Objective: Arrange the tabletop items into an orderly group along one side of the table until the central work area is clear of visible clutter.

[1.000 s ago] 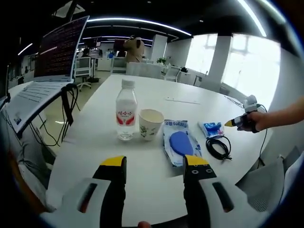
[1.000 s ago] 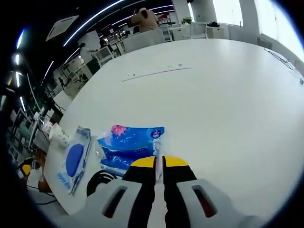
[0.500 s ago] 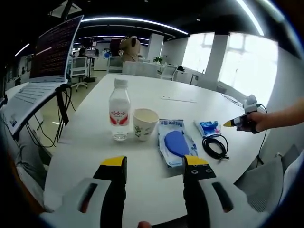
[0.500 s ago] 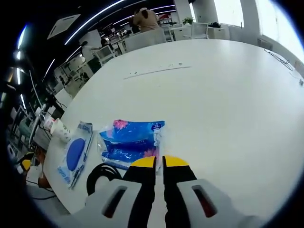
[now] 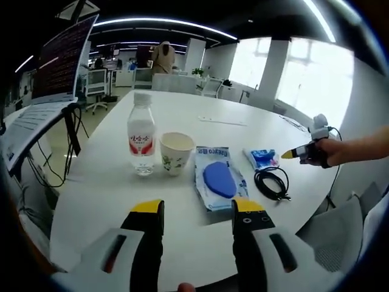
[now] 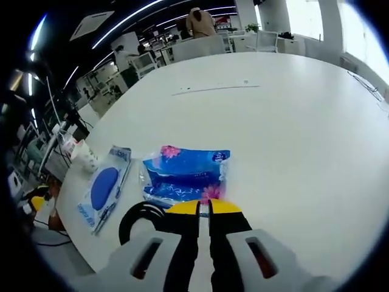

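On the round white table stand a water bottle and a paper cup. Right of them lie a blue mouse package, a blue tissue pack and a coiled black cable. My left gripper hangs open over the near table edge, holding nothing. A hand holds my right gripper at the tissue pack's right end. In the right gripper view, my right gripper is shut, pinching the near edge of the tissue pack, beside the cable and mouse package.
An open laptop on a stand with hanging cables sits beyond the table's left edge. A thin strip lies on the far part of the table. Office chairs and desks fill the background.
Both cameras have shifted a little. In the right gripper view the tissue pack now lies flatter and more squarely ahead of the shut jaws. The bottle, cup, package and cable have stayed put.
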Demonstrator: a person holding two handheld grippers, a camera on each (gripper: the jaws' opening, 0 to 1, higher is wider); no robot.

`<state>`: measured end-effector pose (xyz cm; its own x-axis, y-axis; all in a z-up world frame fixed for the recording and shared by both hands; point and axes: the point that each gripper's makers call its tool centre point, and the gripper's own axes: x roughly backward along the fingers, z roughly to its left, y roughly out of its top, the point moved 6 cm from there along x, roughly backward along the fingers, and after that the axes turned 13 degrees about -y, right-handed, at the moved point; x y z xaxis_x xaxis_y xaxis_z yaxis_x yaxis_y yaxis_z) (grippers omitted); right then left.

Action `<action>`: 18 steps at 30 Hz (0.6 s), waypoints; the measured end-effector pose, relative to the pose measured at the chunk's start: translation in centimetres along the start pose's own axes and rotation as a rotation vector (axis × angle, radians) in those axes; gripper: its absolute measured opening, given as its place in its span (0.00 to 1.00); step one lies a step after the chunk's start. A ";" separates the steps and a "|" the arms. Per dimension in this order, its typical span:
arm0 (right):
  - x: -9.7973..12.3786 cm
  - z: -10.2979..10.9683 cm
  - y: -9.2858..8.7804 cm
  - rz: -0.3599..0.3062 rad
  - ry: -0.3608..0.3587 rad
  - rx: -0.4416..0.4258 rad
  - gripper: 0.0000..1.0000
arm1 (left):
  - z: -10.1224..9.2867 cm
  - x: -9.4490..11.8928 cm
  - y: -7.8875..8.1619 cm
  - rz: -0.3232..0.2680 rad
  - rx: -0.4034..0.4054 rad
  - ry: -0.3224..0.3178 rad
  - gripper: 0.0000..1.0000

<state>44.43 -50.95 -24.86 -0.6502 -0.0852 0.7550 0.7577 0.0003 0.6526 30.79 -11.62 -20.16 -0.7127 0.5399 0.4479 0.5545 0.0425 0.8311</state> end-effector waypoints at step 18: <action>-0.1 2.4 0.3 -0.003 0.059 0.089 0.03 | -0.9 -0.5 -0.2 0.009 0.006 -0.018 0.44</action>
<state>44.61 -48.56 -24.55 -0.6459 -0.1443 0.7496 0.7462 0.0881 0.6599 30.67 -12.66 -20.22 -0.6997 0.5555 0.4491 0.5632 0.0422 0.8253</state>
